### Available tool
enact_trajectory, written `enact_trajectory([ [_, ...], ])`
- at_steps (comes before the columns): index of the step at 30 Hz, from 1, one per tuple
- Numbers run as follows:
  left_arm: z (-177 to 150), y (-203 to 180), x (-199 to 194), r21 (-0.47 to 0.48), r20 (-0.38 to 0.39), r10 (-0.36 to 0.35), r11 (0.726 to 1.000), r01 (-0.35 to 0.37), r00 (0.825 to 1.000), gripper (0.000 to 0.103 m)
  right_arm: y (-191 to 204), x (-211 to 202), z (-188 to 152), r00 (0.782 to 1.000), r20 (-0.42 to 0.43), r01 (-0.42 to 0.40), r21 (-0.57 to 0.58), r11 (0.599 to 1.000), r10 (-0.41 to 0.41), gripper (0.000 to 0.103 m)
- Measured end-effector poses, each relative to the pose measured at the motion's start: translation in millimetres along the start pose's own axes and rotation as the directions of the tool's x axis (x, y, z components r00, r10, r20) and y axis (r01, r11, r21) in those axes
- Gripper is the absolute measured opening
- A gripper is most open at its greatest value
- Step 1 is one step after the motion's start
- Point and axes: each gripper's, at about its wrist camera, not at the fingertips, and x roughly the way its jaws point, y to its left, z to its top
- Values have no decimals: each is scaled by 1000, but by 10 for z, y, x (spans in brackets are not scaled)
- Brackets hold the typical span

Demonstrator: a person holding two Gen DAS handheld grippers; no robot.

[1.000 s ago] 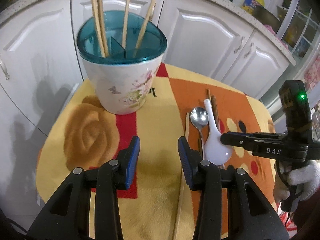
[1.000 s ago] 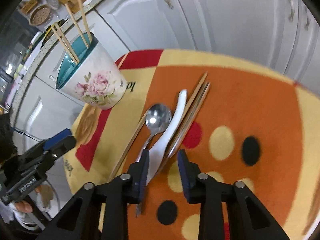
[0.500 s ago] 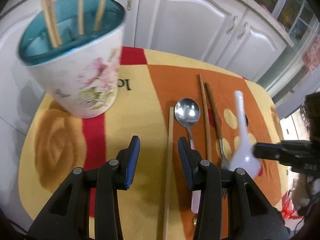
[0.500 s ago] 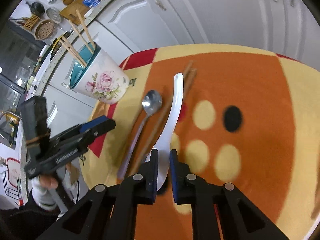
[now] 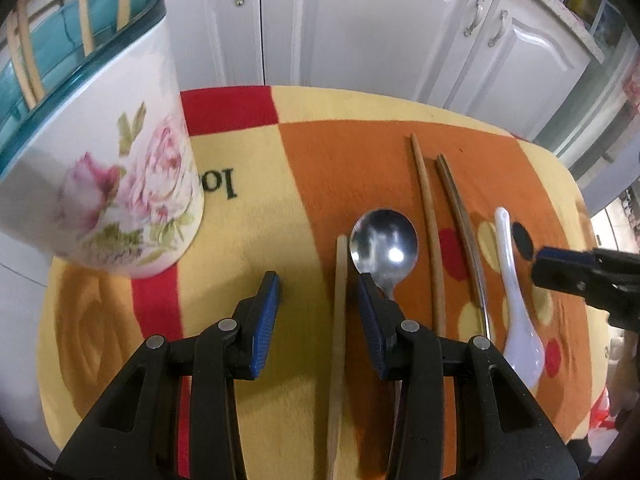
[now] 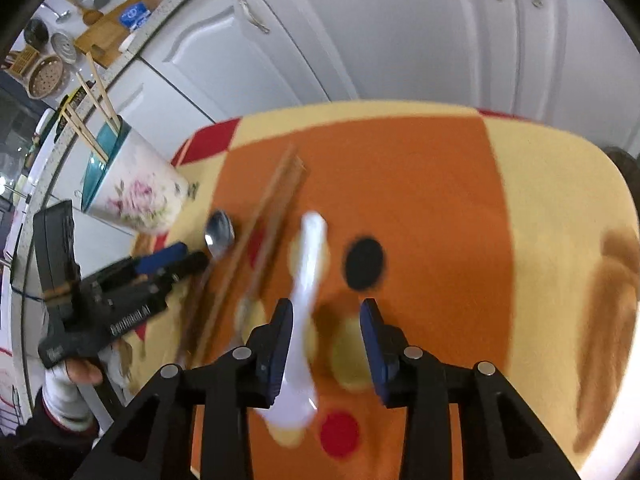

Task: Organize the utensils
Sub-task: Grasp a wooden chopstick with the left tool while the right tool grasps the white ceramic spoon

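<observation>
A floral utensil holder [image 5: 116,184] with a teal rim holds several chopsticks at the table's far left; it also shows in the right wrist view [image 6: 136,196]. On the cloth lie a pale chopstick [image 5: 339,320], a metal spoon [image 5: 384,240], two brown chopsticks [image 5: 430,232] and a white ceramic spoon [image 5: 516,296]. My left gripper [image 5: 316,316] is open low over the pale chopstick, with the metal spoon's handle under its right finger. My right gripper [image 6: 326,340] is open; the white spoon [image 6: 304,320] lies on the cloth beside its left finger.
The small table carries a yellow, orange and red cloth [image 5: 248,216]. White cabinet doors [image 5: 360,28] stand close behind it. A counter with kitchenware [image 6: 60,52] runs at the far left of the right wrist view.
My right gripper had shut on the white spoon and carried it right; it has now opened and the spoon lies on the cloth. My left gripper has moved down toward the pale chopstick.
</observation>
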Motion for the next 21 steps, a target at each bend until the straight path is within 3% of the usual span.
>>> enact_trajectory([
  [4,32,7,33,8,18,3,1000,-3,1000,32,86,232,181,999,37,36,-16,999,-36,30],
  [6,37,58,31,-6,23,-18,1000,18,1000,22,104,305,254,998,48,53,-29,998,-52,15],
  [7,37,111,22,-29,19,-38,999,39,999,10,115,324,272,997,44,57,-36,998,-56,13],
  [8,33,174,9,-58,12,-65,996,65,998,6,127,323,267,998,39,52,-43,998,-50,13],
  [13,-34,339,-190,-116,41,-102,988,106,994,6,213,107,142,998,58,35,-88,995,-30,12],
  [21,-143,425,-764,-141,155,-133,978,156,979,6,389,-439,-45,986,167,22,-123,992,-1,12],
])
